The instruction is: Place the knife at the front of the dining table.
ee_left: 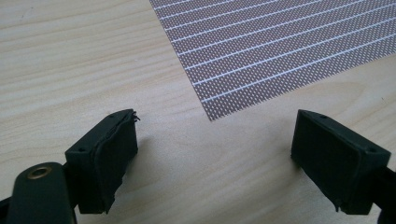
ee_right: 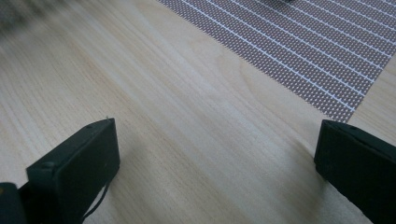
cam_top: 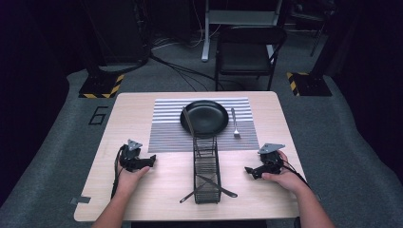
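A black plate (cam_top: 205, 117) rests on a striped placemat (cam_top: 166, 135) at the table's far middle. A fork (cam_top: 235, 123) lies on the mat right of the plate. A long utensil (cam_top: 188, 121) leans over the plate's left rim. A black wire caddy (cam_top: 206, 168) stands at the front centre with utensils (cam_top: 216, 186) lying across its near end. My left gripper (cam_top: 139, 162) hovers at the left, open, nothing between its jaws; the mat's corner (ee_left: 210, 114) lies just ahead of it. My right gripper (cam_top: 254, 171) sits at the right, open and empty, near the mat (ee_right: 299, 56).
The wooden table (cam_top: 128, 114) has bare room on both sides of the caddy. Beyond the far edge stand a folding chair (cam_top: 247, 50) and floor cables (cam_top: 180, 69). A piece of tape (cam_top: 81, 200) sticks at the front left corner.
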The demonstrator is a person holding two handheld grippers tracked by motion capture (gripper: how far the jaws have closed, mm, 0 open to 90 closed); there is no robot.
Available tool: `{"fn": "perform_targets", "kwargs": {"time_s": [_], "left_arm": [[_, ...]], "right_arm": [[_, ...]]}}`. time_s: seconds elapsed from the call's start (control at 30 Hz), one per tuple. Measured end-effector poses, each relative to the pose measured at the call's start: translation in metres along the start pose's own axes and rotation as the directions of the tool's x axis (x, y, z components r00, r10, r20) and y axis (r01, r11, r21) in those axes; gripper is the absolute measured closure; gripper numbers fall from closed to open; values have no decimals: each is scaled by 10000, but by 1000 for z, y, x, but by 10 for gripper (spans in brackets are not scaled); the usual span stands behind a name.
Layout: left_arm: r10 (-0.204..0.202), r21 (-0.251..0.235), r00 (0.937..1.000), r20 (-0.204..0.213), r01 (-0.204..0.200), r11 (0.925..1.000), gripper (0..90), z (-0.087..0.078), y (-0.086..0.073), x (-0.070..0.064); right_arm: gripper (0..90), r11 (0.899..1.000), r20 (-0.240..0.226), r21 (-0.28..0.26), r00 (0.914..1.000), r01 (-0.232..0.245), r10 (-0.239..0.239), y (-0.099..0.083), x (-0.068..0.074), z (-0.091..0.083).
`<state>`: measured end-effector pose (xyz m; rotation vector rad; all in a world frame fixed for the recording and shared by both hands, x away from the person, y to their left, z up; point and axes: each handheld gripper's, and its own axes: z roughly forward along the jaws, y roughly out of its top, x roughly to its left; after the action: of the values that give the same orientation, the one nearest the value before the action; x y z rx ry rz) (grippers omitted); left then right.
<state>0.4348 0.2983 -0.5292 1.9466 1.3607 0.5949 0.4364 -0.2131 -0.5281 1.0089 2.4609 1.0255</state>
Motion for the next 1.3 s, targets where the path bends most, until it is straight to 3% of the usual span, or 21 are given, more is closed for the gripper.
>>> {"fn": "perform_targets", "kwargs": {"time_s": [0.77, 1.1, 1.3], "left_arm": [[-220, -279, 9997, -115, 216, 9994, 286, -3, -1, 2], [-521, 1, 9981, 323, 521, 9986, 378, -8, 3, 1], [-134, -64, 9982, 584, 138, 9999, 389, -18, 14, -7]], "right_arm": [[0, 10000, -1, 2, 10000, 1, -1, 0, 0, 0], [0, 10000, 3, -3, 10000, 7, -7, 0, 0, 0], [0, 10000, 0, 0, 10000, -1, 1, 0, 0, 0]]}}
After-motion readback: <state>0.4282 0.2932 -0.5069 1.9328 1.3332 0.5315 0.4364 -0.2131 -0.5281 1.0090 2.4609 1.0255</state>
